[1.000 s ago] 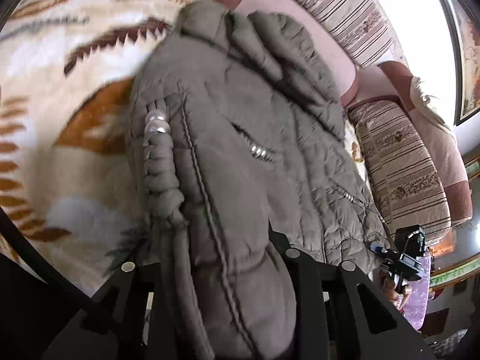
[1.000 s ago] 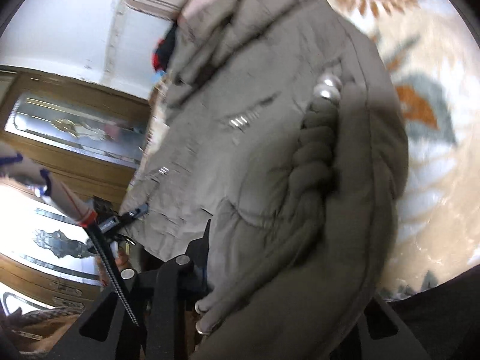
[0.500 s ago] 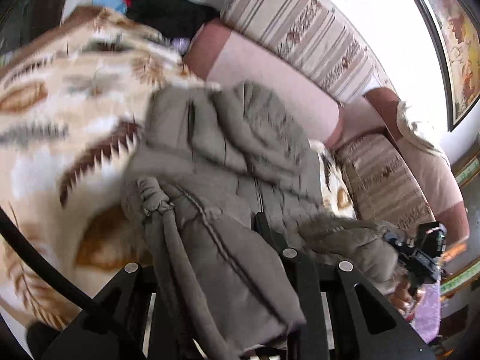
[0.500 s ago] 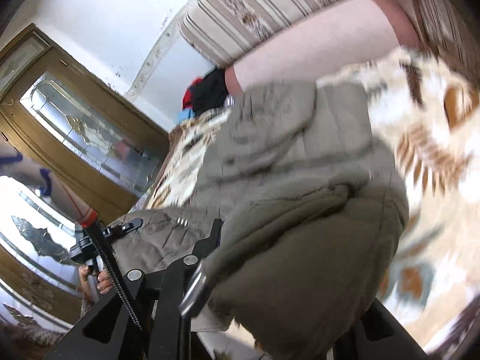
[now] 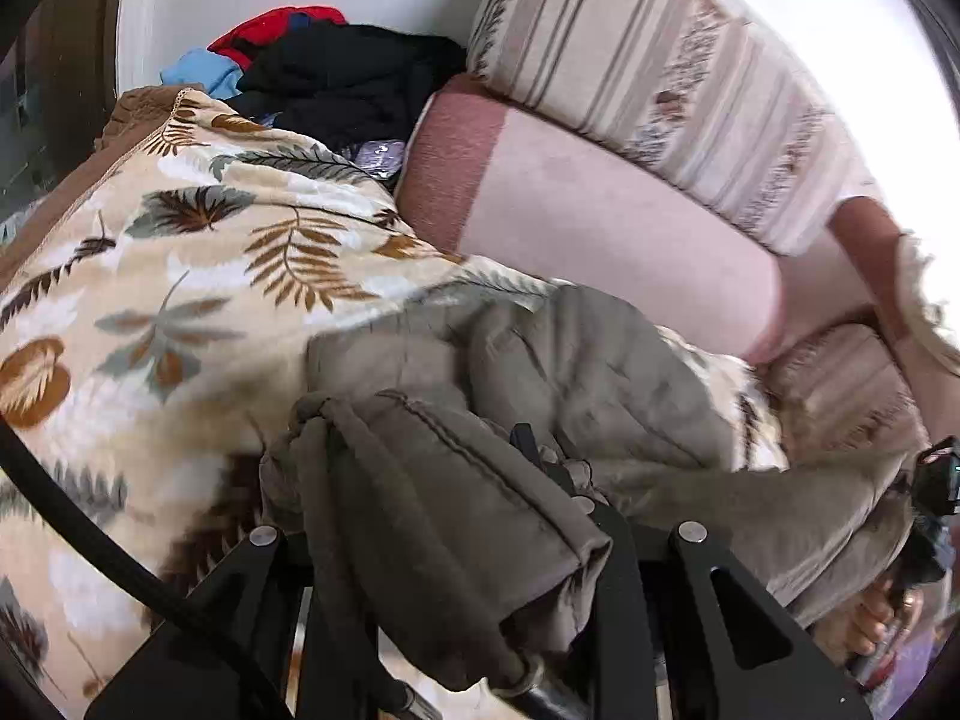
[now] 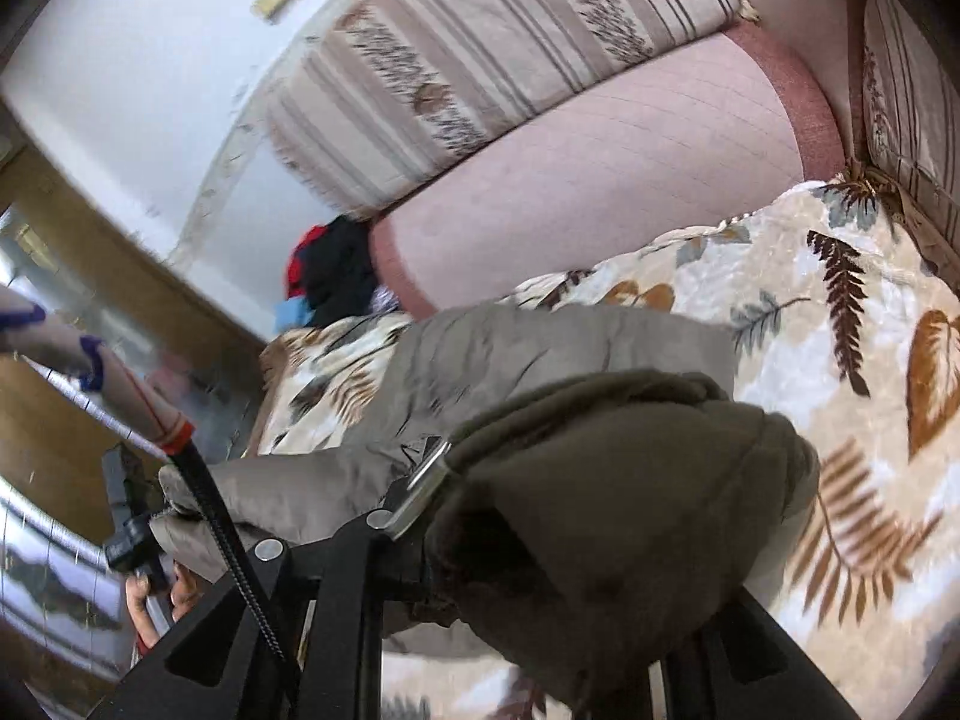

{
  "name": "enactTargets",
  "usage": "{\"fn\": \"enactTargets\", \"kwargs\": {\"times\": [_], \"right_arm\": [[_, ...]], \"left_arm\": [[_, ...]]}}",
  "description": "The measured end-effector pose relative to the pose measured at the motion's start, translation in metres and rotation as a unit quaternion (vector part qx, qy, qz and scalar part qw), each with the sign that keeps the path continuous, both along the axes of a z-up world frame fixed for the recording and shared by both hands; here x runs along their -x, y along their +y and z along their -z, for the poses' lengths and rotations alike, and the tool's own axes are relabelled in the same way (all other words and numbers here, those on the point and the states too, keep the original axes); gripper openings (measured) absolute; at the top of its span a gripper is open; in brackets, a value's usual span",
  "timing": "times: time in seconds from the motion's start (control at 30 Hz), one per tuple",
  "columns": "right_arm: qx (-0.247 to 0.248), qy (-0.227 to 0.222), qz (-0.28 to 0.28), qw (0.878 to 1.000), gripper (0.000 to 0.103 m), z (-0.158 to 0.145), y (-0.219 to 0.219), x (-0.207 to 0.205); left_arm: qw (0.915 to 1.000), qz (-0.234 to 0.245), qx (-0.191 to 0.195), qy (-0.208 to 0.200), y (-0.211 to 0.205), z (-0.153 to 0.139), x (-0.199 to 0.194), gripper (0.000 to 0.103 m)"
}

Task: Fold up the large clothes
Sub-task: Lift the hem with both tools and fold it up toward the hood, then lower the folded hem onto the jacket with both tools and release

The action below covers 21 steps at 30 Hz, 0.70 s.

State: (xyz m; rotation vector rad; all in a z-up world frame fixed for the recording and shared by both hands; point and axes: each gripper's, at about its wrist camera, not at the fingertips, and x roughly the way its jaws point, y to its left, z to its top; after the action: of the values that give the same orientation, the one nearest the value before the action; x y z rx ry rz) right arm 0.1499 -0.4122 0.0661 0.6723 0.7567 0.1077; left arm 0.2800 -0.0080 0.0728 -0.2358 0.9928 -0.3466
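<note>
A large olive-grey padded jacket [image 5: 588, 372] lies on a leaf-patterned blanket [image 5: 180, 276] that covers a sofa. My left gripper [image 5: 444, 546] is shut on a thick bunched edge of the jacket and holds it up over the rest. My right gripper [image 6: 576, 534] is shut on another bunched edge of the jacket [image 6: 540, 348], near a metal buckle [image 6: 420, 486]. The right gripper shows at the far right of the left wrist view [image 5: 936, 480], and the left gripper at the left of the right wrist view [image 6: 129, 540]. The jacket hangs between them.
A pink sofa back [image 5: 600, 210] with striped cushions [image 5: 660, 78] runs behind the blanket. A pile of black, red and blue clothes [image 5: 324, 78] sits in the sofa's corner. A wooden door with glass [image 6: 72, 432] stands at the left.
Both grippers have lifted and drawn back with the jacket's edge. The jacket, spread flat before, now lies bunched, with more of the sofa back and clothes pile in view.
</note>
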Motion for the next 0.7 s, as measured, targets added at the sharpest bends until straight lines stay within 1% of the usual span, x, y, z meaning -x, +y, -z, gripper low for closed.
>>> {"fn": "enactTargets", "kwargs": {"times": [0.03, 0.13, 0.2, 0.23, 0.27, 0.33, 0.37, 0.4, 0.47, 0.5, 0.53, 0.57, 0.6, 0.63, 0.67, 0.7], "right_arm": [[-0.003, 0.003, 0.006, 1.0, 0.023, 0.006, -0.006, -0.009], [-0.009, 0.023, 0.027, 0.999, 0.024, 0.028, -0.022, -0.047], [-0.007, 0.042, 0.042, 0.998, 0.025, 0.047, -0.03, -0.069], [-0.008, 0.054, 0.052, 0.997, 0.025, 0.06, -0.034, -0.078], [-0.012, 0.062, 0.059, 0.996, 0.025, 0.069, -0.038, -0.085], [-0.023, 0.071, 0.073, 0.995, 0.028, 0.086, -0.043, -0.093], [-0.03, 0.074, 0.079, 0.994, 0.029, 0.093, -0.046, -0.096], [-0.036, 0.076, 0.082, 0.993, 0.03, 0.097, -0.048, -0.098], [-0.047, 0.068, 0.08, 0.993, 0.033, 0.093, -0.05, -0.097], [-0.055, 0.056, 0.077, 0.994, 0.042, 0.088, -0.05, -0.093], [-0.07, 0.029, 0.078, 0.994, 0.057, 0.079, -0.052, -0.085], [-0.075, 0.011, 0.083, 0.994, 0.065, 0.073, -0.053, -0.079], [-0.082, -0.008, 0.087, 0.993, 0.075, 0.066, -0.054, -0.073], [-0.09, -0.023, 0.087, 0.992, 0.088, 0.06, -0.055, -0.068], [-0.091, -0.042, 0.092, 0.991, 0.091, 0.051, -0.055, -0.061], [-0.084, -0.054, 0.094, 0.99, 0.092, 0.043, -0.053, -0.056]], "left_arm": [[0.9999, -0.006, -0.008, 0.005, -0.006, 0.008, -0.018, 0.022], [0.9993, -0.017, -0.028, 0.019, -0.016, 0.034, -0.055, 0.024], [0.9984, -0.024, -0.042, 0.03, -0.022, 0.053, -0.075, 0.025], [0.9976, -0.026, -0.051, 0.038, -0.027, 0.068, -0.086, 0.026], [0.9974, -0.026, -0.054, 0.041, -0.03, 0.076, -0.09, 0.026], [0.9973, -0.031, -0.052, 0.042, -0.033, 0.091, -0.096, 0.028], [0.9974, -0.034, -0.044, 0.045, -0.033, 0.096, -0.098, 0.028], [0.9976, -0.037, -0.034, 0.047, -0.032, 0.097, -0.097, 0.031], [0.9982, -0.035, 0.001, 0.049, -0.025, 0.091, -0.094, 0.037], [0.9982, -0.031, 0.021, 0.047, -0.02, 0.086, -0.092, 0.044], [0.9976, -0.026, 0.048, 0.043, -0.014, 0.08, -0.088, 0.055], [0.9953, -0.02, 0.087, 0.039, -0.005, 0.072, -0.084, 0.062], [0.9919, -0.018, 0.121, 0.035, 0.002, 0.067, -0.081, 0.077], [0.9867, -0.02, 0.159, 0.028, 0.01, 0.06, -0.075, 0.083], [0.981, -0.021, 0.192, 0.022, 0.016, 0.052, -0.07, 0.083], [0.9753, -0.016, 0.219, 0.02, 0.02, 0.044, -0.065, 0.084]]}}
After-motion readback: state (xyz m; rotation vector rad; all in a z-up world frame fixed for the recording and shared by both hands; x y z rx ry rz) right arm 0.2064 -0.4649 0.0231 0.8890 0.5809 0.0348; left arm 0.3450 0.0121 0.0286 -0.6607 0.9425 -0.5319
